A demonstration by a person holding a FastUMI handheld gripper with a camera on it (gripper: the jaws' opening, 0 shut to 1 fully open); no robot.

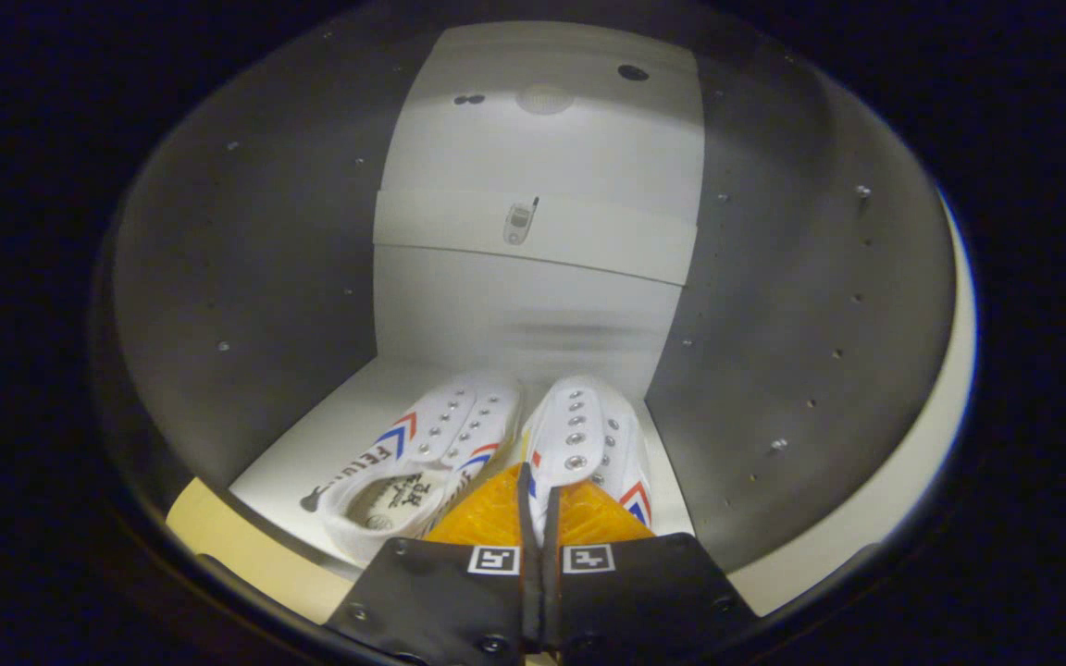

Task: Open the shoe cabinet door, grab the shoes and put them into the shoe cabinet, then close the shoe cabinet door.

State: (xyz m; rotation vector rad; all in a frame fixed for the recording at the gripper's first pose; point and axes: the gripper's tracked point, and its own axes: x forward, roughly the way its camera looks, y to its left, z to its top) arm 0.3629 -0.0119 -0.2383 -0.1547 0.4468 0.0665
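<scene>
With the gripper [533,504] reaching into the open shoe cabinet [246,277], its orange fingers [487,518] pinch the white sneakers [459,444] resting on the cabinet floor; releasing them seems next, then closing the door.

It was the inside of a household white-walled shoe cabinet [533,305], with white canvas sneakers [431,444] on its floor.
</scene>
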